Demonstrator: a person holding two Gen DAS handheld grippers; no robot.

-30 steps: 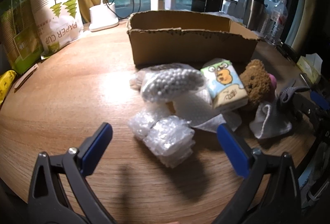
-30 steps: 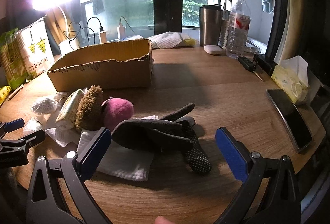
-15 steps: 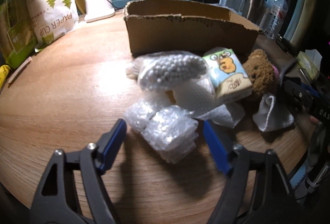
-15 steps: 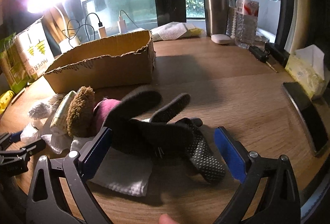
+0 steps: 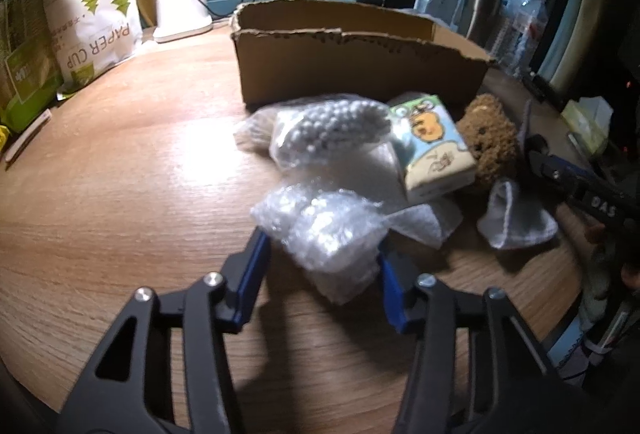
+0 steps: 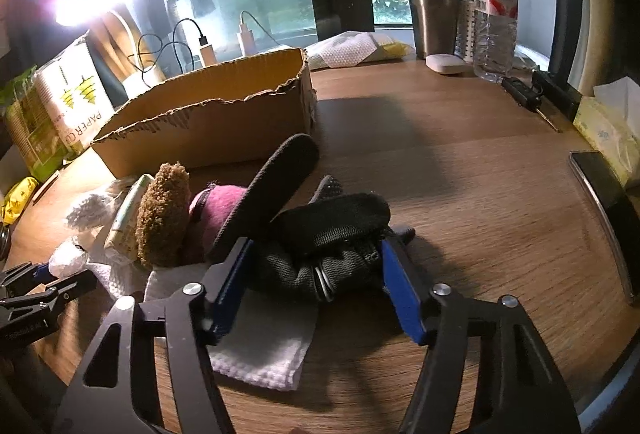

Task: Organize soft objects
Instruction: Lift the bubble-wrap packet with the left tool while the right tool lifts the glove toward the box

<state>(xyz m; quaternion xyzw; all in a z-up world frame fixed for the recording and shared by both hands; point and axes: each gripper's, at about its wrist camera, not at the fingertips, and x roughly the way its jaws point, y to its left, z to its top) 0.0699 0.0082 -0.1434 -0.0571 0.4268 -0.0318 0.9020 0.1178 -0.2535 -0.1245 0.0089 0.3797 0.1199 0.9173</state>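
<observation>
My left gripper (image 5: 322,266) is shut on a wad of bubble wrap (image 5: 328,230) at the front of the pile. Behind it lie a bag of white foam beads (image 5: 332,126), a tissue pack (image 5: 432,150), a brown teddy bear (image 5: 488,138) and a white cloth (image 5: 516,222). My right gripper (image 6: 314,274) is shut on a dark grey glove (image 6: 320,234) that lies over a white cloth (image 6: 264,346). The bear (image 6: 162,214) and a pink plush (image 6: 218,208) sit just left of the glove. An open cardboard box (image 5: 352,66) stands behind the pile, also in the right wrist view (image 6: 208,122).
Paper cup packs (image 5: 92,30) and a lamp base (image 5: 182,14) stand at the back left. A steel tumbler (image 6: 434,10), a water bottle (image 6: 494,14), a tissue box (image 6: 608,126) and a phone (image 6: 604,210) stand on the right of the wooden table (image 6: 460,162).
Both grippers moved forward and closed, the left on the bubble wrap, the right on the glove. The glove bunched up and its fingers rose.
</observation>
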